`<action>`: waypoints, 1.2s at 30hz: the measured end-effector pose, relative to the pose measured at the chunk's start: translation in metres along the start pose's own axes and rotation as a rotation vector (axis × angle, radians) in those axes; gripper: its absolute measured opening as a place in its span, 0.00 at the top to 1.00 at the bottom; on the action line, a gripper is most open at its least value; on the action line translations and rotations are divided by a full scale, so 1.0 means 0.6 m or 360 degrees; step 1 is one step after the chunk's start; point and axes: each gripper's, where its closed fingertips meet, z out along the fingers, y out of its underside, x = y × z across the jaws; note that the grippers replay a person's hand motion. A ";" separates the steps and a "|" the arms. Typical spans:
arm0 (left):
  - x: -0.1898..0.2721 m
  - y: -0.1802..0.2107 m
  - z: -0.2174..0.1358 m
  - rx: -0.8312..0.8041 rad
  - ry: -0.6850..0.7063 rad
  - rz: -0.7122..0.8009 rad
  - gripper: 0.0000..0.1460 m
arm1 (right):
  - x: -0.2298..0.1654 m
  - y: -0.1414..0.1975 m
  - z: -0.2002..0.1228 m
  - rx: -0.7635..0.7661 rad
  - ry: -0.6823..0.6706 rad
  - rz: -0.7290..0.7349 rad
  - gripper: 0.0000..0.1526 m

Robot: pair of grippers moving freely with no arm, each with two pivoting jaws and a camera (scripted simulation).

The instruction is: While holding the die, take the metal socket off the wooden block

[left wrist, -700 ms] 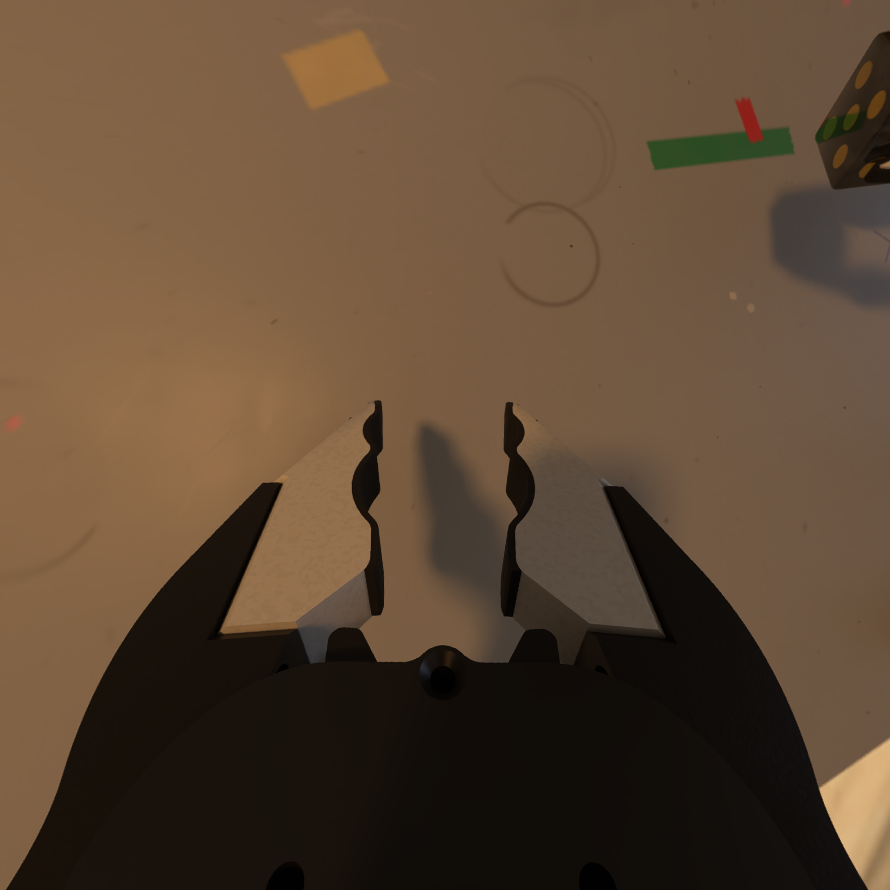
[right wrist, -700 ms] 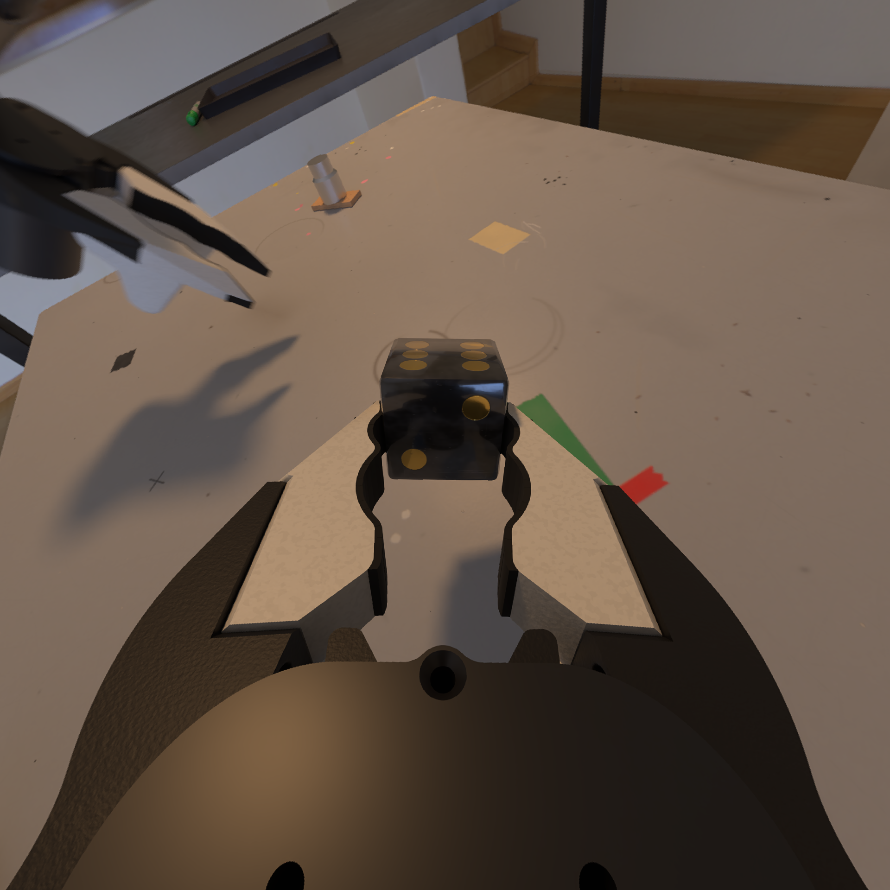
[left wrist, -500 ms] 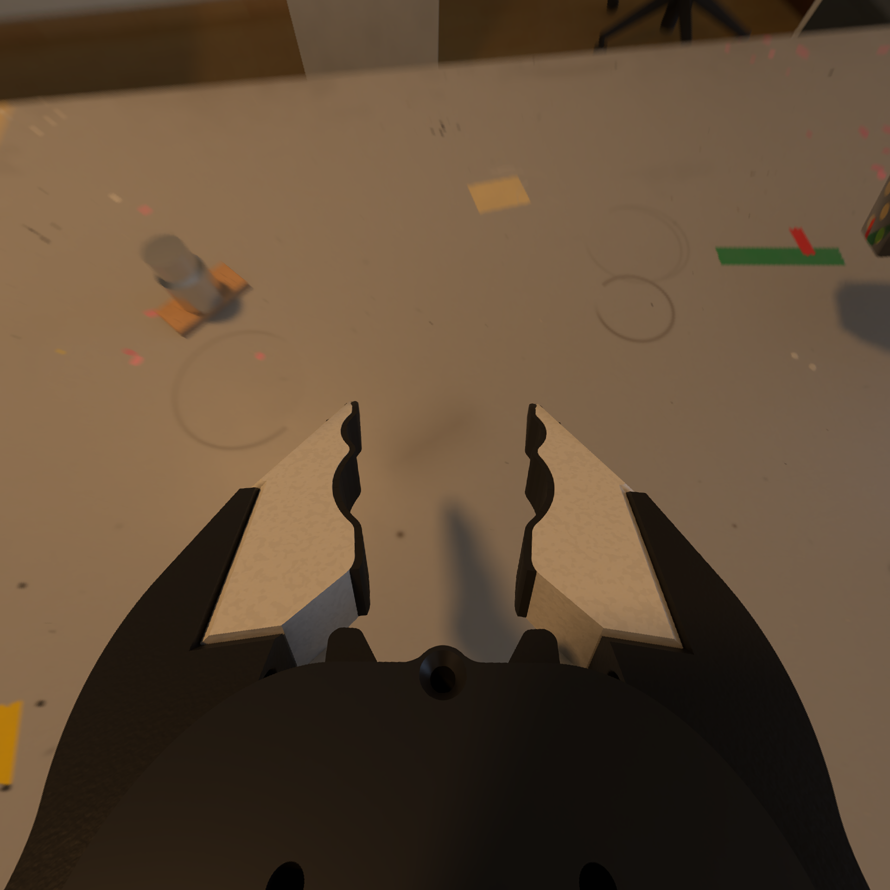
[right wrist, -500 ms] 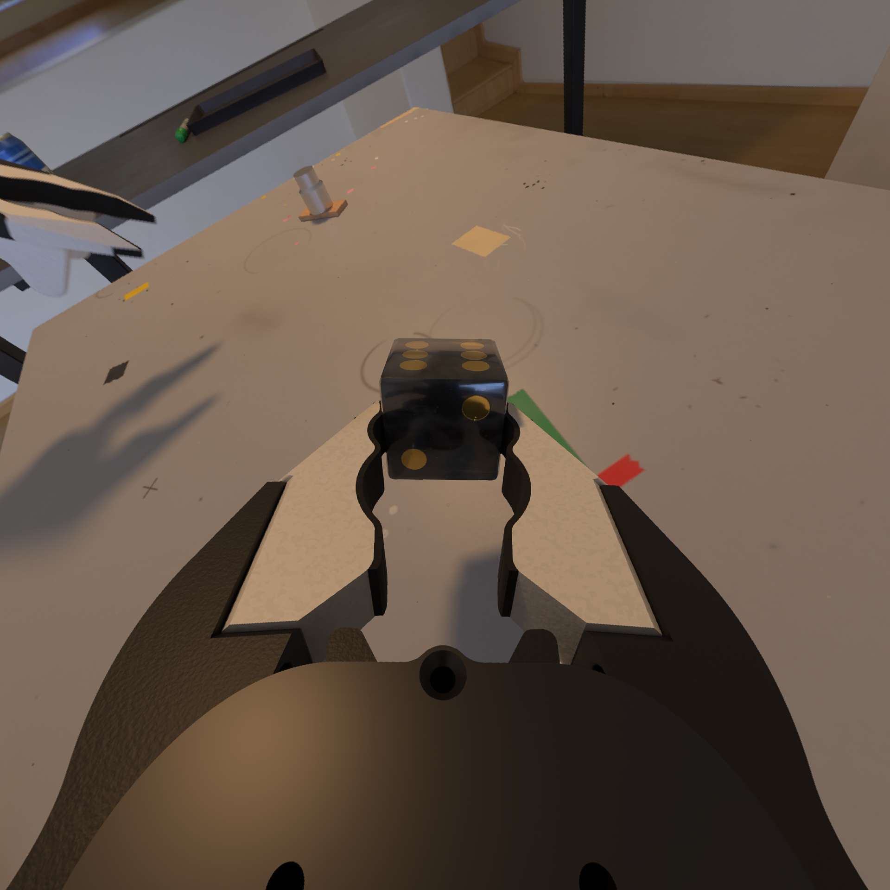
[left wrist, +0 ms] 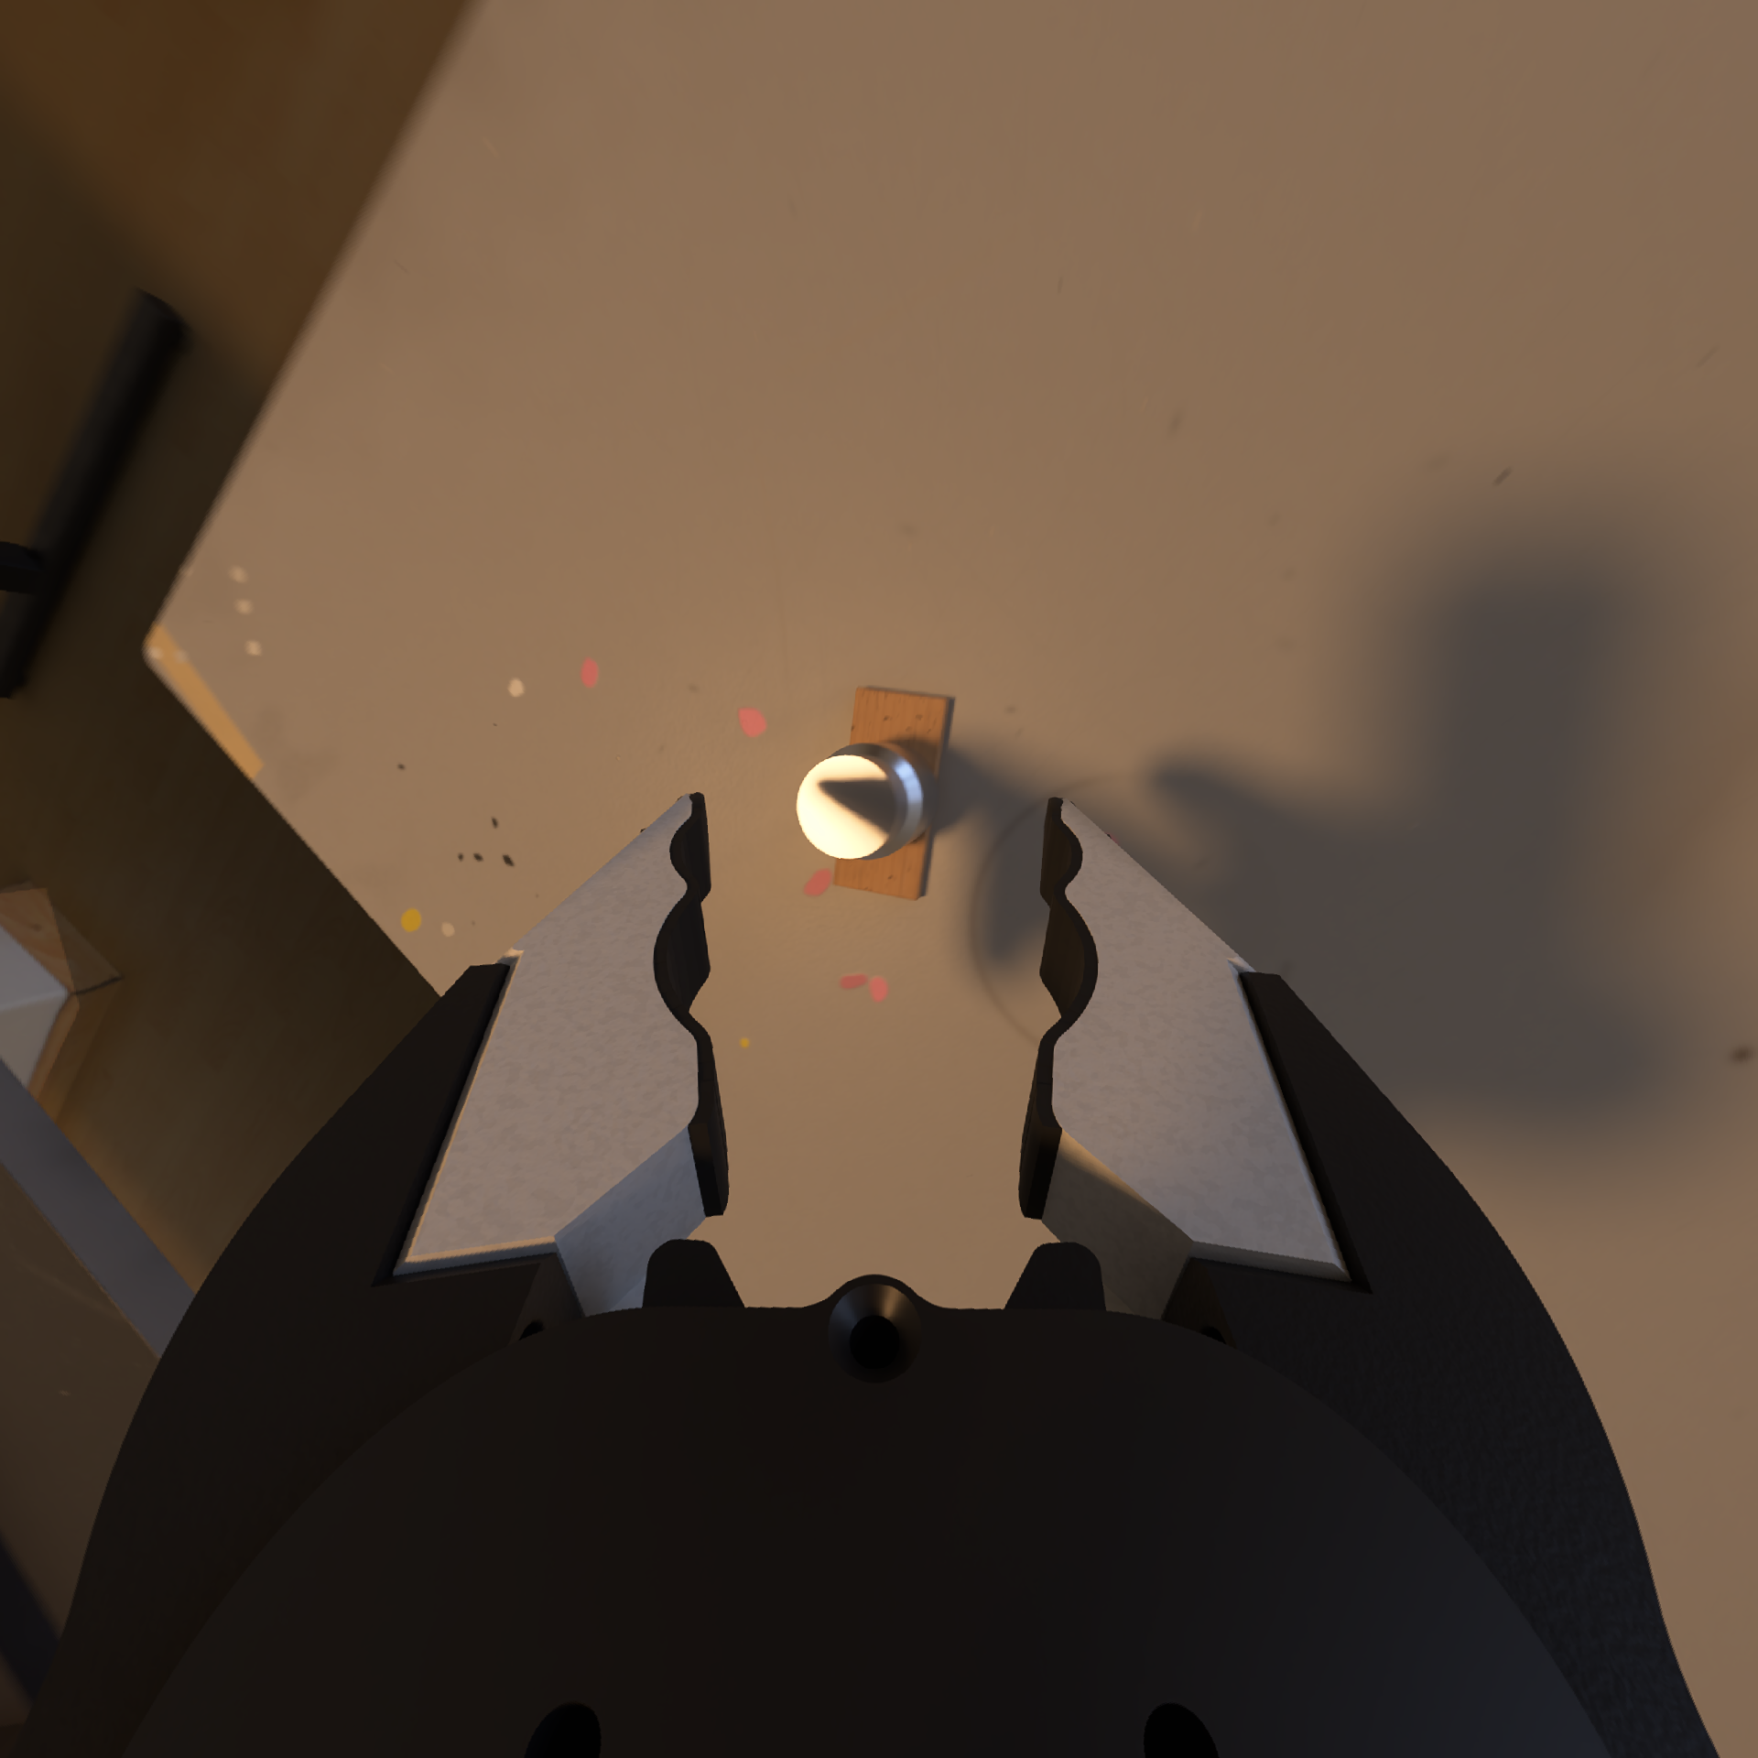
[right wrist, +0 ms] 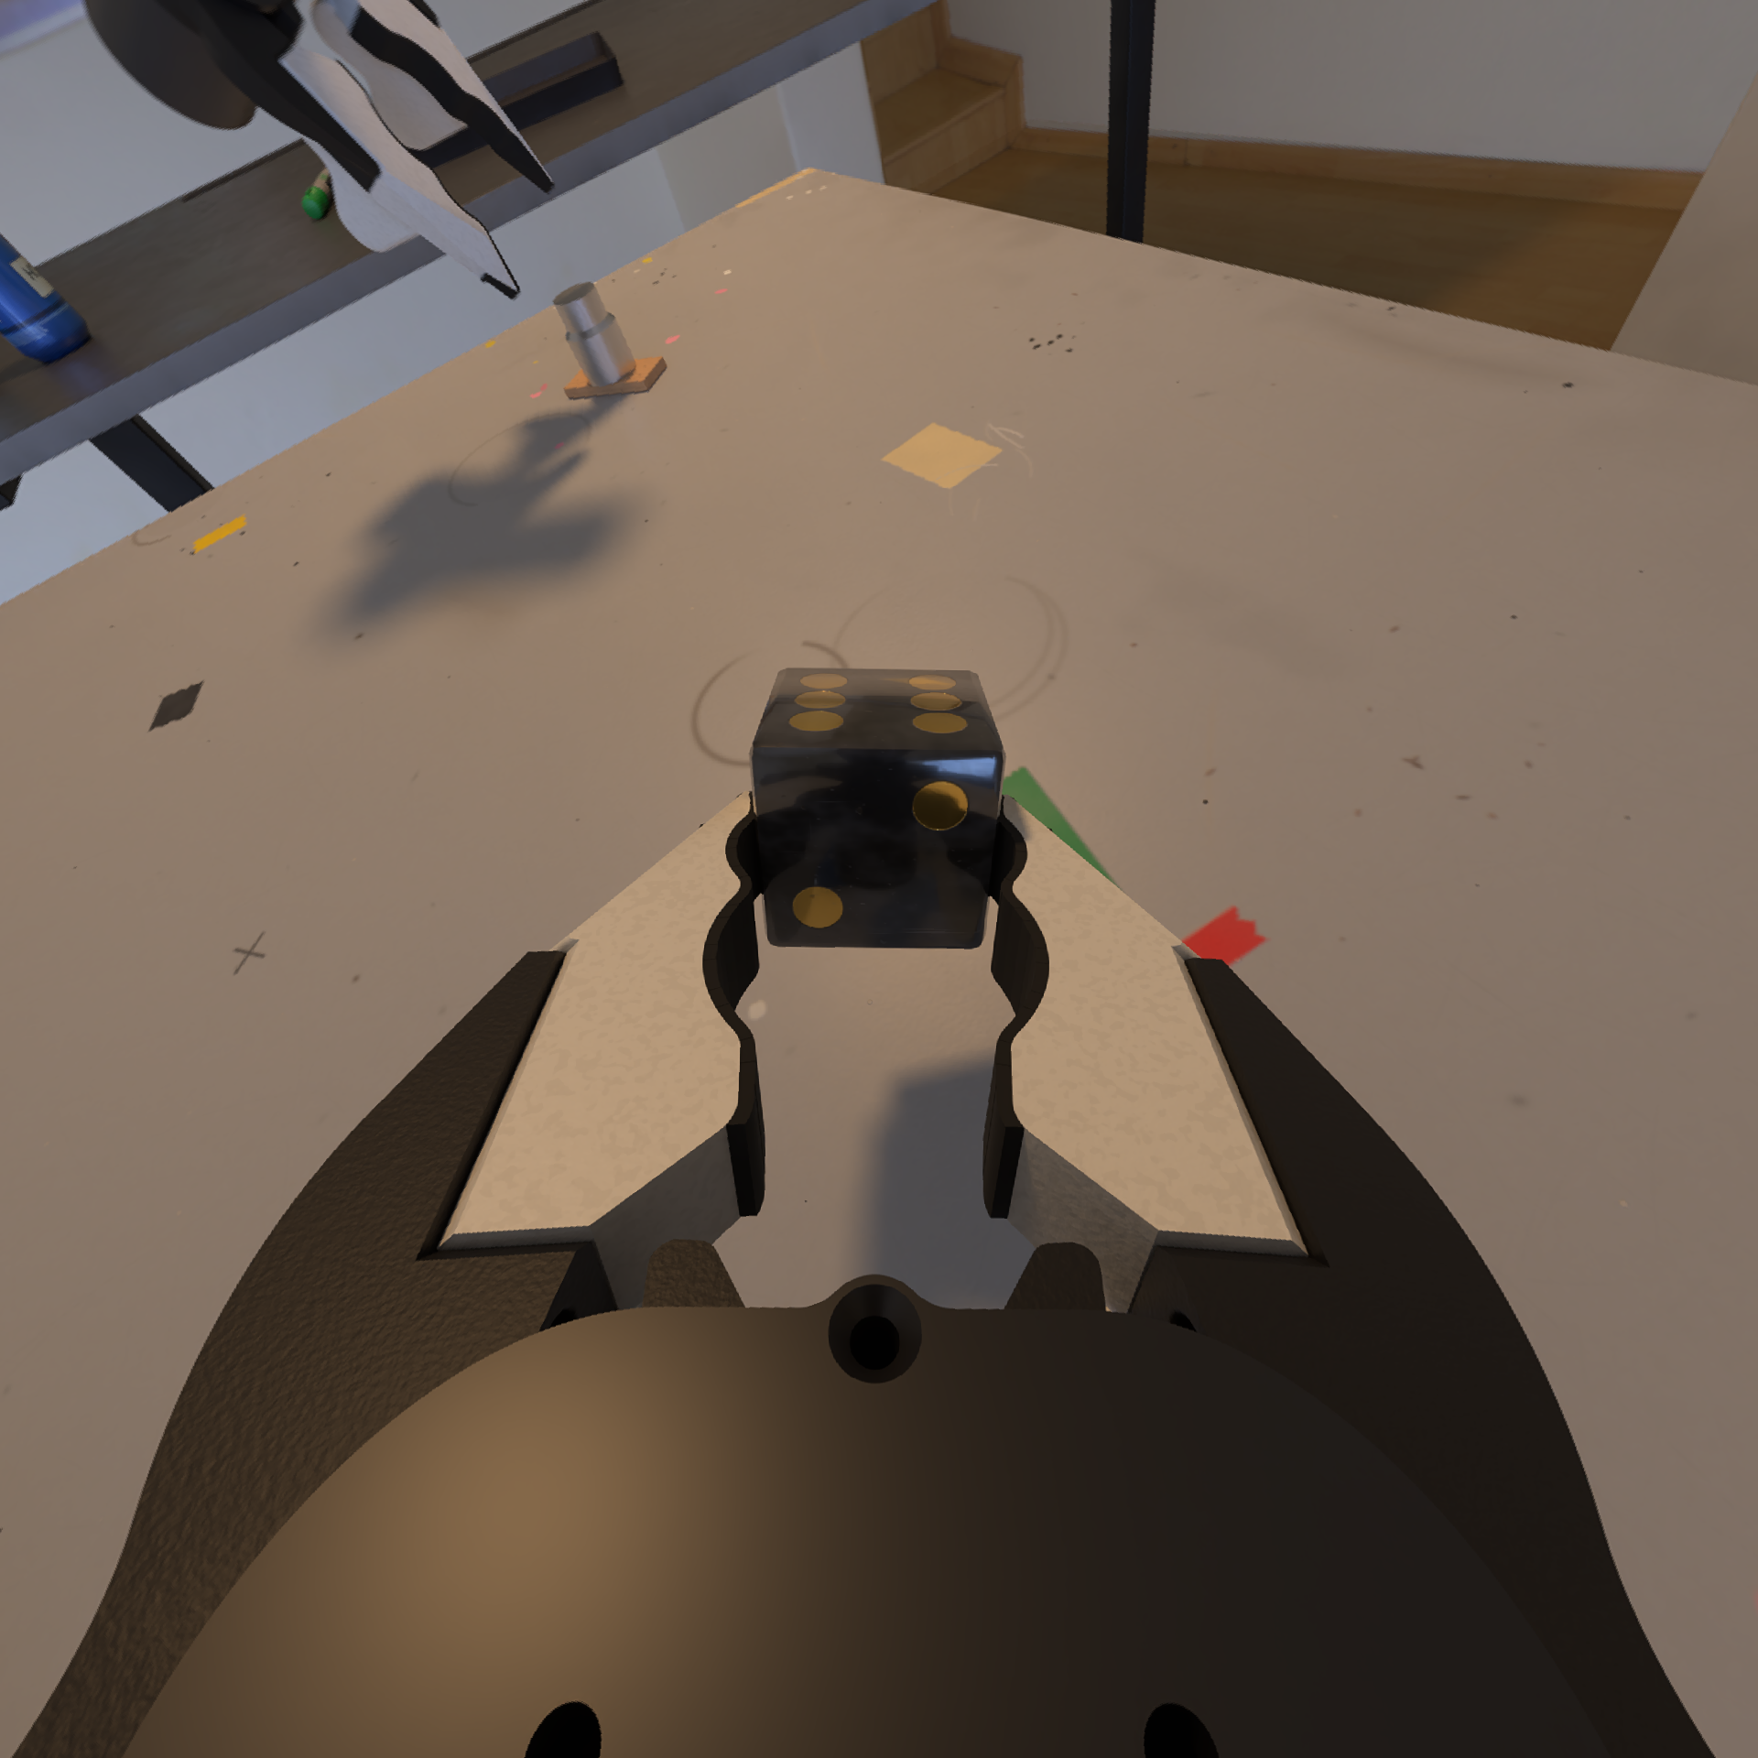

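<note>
My right gripper (right wrist: pixel 873 837) is shut on a black die (right wrist: pixel 875 818) with gold pips and holds it above the table. A silver metal socket (left wrist: pixel 859 802) stands upright on a small flat wooden block (left wrist: pixel 894 856) near the table's far left corner; it also shows in the right wrist view (right wrist: pixel 592 333) on its block (right wrist: pixel 618 379). My left gripper (left wrist: pixel 870 809) is open and empty, hovering above the socket and looking down on it. In the right wrist view the left gripper (right wrist: pixel 504 238) hangs up and to the left of the socket.
The table edge (left wrist: pixel 285 400) runs close to the left of the socket, with a drop beyond. A tan square patch (right wrist: pixel 942 455), green tape (right wrist: pixel 1056 818) and red tape (right wrist: pixel 1224 934) lie flat on the table. A shelf (right wrist: pixel 285 238) with a blue bottle (right wrist: pixel 29 304) stands behind.
My left gripper has swung left and moved over the socket, now pointing down at it, and its jaws have opened wider. The right gripper keeps the die and has shifted only slightly.
</note>
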 end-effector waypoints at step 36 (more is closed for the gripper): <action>0.344 -0.474 0.084 0.0177 0.0421 0.1235 0.78 | -0.038 -0.001 -0.007 -0.0001 -0.0043 -0.0053 0.69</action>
